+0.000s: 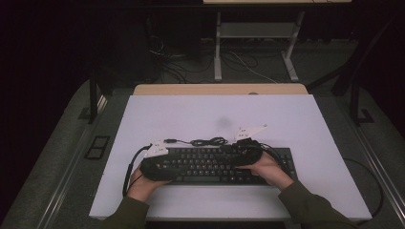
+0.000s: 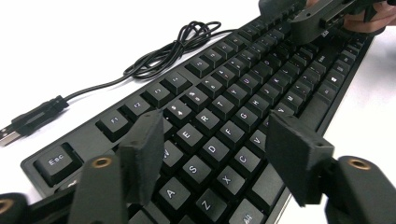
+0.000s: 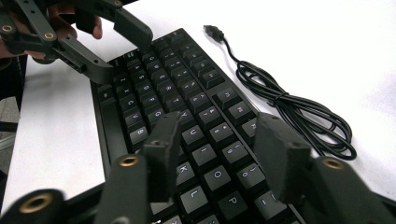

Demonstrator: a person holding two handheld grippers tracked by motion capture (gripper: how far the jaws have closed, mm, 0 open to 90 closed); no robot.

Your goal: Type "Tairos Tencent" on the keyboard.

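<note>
A black keyboard (image 1: 217,164) lies flat across the near middle of a white table top (image 1: 286,114), its long side running left to right. Its black cable (image 1: 205,141) sits coiled in a loose bundle just beyond the far edge of the keyboard, and the plug end (image 2: 9,135) rests on the table near the far left corner.

The left gripper (image 1: 155,164) hovers low over the left end of the keys. In the left gripper view its jaws stand apart above the letter rows, with nothing between them and no pad pressing on a key. The right gripper (image 1: 248,152) hovers over the right half. In the right gripper view its jaws also stand apart, above the keys around the O and P, and grip nothing. A person's hands and dark green sleeves (image 1: 310,205) come in from the near edge.

The work looks like typing, or pressing keys with the jaw tips, and this seems to be a pause between presses. The next move probably calls for lowering one jaw tip squarely onto a single key, without catching its neighbours, since the keys sit close together.
</note>
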